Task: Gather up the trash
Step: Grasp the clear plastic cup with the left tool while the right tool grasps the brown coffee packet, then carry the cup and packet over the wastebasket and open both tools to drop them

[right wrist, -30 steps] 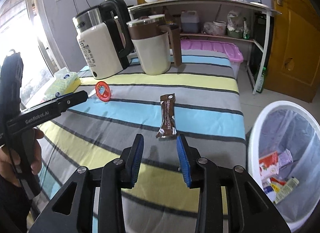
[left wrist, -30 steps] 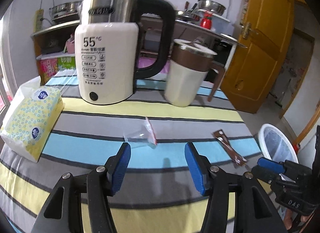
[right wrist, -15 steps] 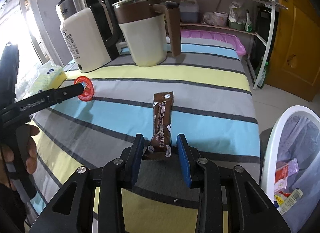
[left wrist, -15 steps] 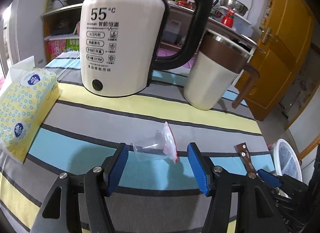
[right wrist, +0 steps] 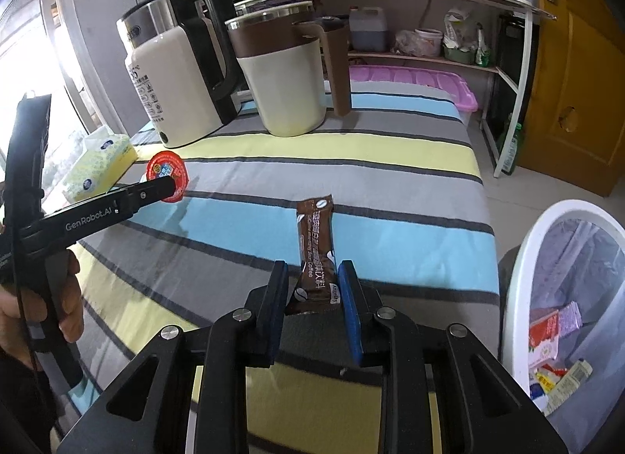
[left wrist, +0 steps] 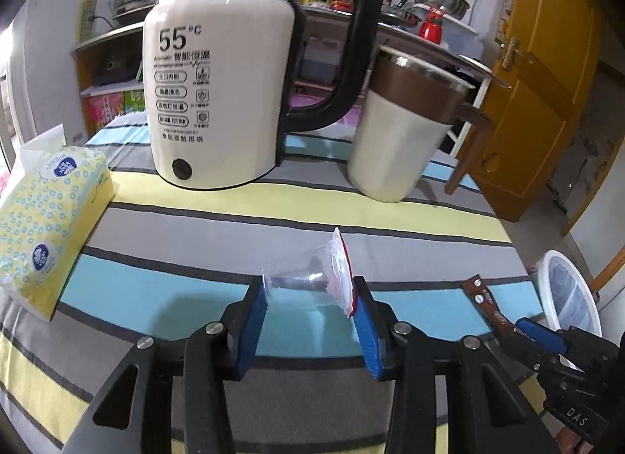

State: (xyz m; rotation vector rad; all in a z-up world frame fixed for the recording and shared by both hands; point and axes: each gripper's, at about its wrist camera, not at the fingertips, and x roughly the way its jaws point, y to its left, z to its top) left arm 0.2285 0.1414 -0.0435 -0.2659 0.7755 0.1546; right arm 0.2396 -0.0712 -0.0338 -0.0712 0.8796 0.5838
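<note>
A clear plastic cup with a red foil lid lies on its side on the striped tablecloth. My left gripper is open with its blue pads on either side of the cup, close to it. The cup's red lid also shows in the right wrist view. A brown coffee sachet lies flat on the cloth. My right gripper is open around the sachet's near end. The sachet and right gripper also show in the left wrist view. A white trash bin holding wrappers stands off the table's right edge.
A cream electric kettle and a cream-and-brown jug stand at the back of the table. A yellow tissue pack lies at the left. Shelves, a pink storage box and a yellow door lie beyond.
Both grippers moved forward and down. The left one now straddles the cup and its jaws have narrowed. The right one now straddles the near end of the sachet.
</note>
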